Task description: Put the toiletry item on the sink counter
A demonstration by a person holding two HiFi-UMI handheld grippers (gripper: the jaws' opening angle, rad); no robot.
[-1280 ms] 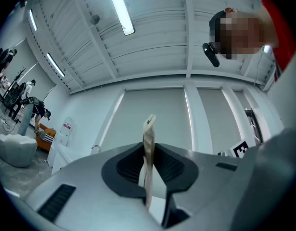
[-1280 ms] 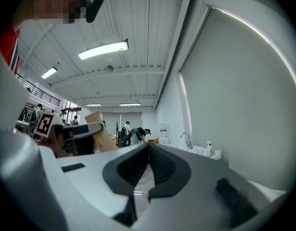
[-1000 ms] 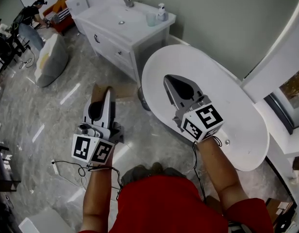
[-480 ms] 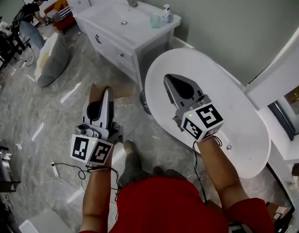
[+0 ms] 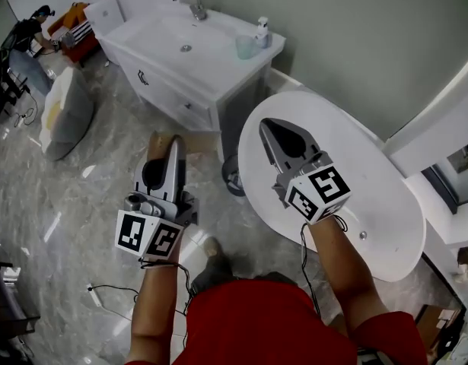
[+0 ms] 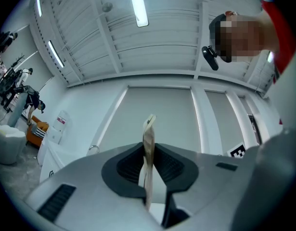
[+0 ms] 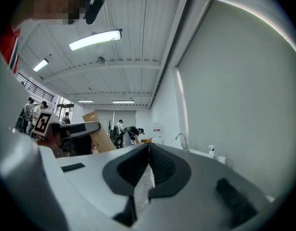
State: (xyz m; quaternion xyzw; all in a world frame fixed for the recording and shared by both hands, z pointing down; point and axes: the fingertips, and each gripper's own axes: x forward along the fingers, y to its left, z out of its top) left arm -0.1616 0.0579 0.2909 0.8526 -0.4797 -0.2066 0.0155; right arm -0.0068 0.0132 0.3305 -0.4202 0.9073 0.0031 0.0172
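Marble floor (image 5: 74, 196) leads to the sink worktop (image 5: 218, 61) at upper left. Edge-on at centre left, the flat tan toiletry packet (image 6: 148, 131) is pinched in the narrow left claw (image 5: 170, 152), likely for carrying there. The right claw (image 7: 148, 150), jaws together, holds nothing.

Bathroom mock-up inside a workshop hall: sink vanity (image 5: 213, 52), white tub (image 5: 374, 166), strip-lit ceiling (image 7: 123, 18).
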